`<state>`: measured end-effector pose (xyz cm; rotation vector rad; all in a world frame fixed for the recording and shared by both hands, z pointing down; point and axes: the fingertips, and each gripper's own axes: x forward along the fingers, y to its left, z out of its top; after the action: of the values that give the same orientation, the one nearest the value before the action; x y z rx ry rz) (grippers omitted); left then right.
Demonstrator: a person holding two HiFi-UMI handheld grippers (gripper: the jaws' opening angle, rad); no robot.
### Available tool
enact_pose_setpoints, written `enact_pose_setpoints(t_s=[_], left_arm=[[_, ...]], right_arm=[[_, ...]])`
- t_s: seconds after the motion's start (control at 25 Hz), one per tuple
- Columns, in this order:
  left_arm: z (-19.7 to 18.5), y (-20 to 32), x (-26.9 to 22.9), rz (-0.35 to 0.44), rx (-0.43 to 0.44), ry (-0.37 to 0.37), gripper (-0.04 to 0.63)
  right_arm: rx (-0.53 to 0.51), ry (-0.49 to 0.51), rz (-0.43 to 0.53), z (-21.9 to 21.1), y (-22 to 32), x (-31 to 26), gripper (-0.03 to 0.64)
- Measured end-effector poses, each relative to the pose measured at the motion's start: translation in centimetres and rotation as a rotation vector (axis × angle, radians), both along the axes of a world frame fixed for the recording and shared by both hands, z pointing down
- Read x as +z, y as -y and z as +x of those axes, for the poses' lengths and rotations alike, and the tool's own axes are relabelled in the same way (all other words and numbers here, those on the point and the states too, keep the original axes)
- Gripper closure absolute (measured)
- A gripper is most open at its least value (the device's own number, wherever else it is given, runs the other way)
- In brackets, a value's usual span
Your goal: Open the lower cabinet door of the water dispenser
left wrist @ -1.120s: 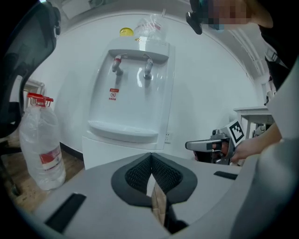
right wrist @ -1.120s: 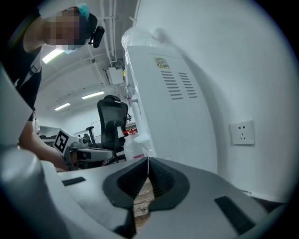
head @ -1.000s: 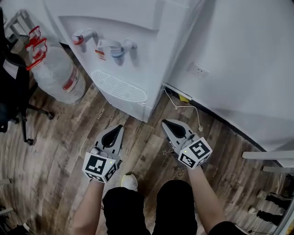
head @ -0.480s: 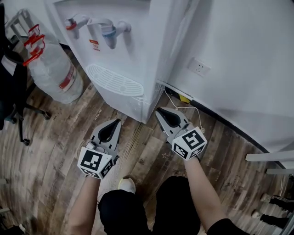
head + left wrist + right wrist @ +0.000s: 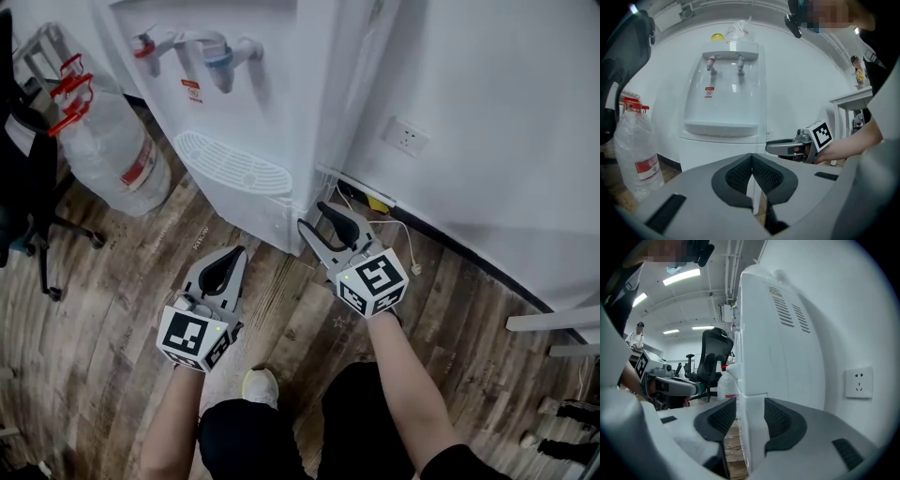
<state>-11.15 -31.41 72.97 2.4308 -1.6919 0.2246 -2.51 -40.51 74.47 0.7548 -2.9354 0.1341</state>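
Edge of lower cabinet door (image 5: 753, 420) between right gripper (image 5: 749, 404) jaws, just parted wide; left gripper (image 5: 752, 165) jaws together

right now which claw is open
The right claw: its jaws have just been opening, with a corner of the dispenser between them. The left claw is shut and empty.

The white lower cabinet door (image 5: 717, 152) stands upright, shut.
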Motion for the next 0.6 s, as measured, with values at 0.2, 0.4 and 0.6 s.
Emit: enact_pose_setpoints(t_s=[0.2,0.4,0.6], left_arm=[[-0.7,-0.5,-0.1,0.01,-0.016,-0.001,0.581],[-1.0,-0.7,-0.6,0.022,-0.025,0.013,0.581],[-1.2,-0.7,-0.9,0.033,-0.032,0.024,0.581]], right_arm=[[0.026,-0.014,0.008,-0.9,0.7,0.4,0.391],[0.072,-0.046,0.03,-1.0,0.9,0.4,0.391],[0.108,-0.001,-0.014,-0.8,1.3,0.4,0.391]])
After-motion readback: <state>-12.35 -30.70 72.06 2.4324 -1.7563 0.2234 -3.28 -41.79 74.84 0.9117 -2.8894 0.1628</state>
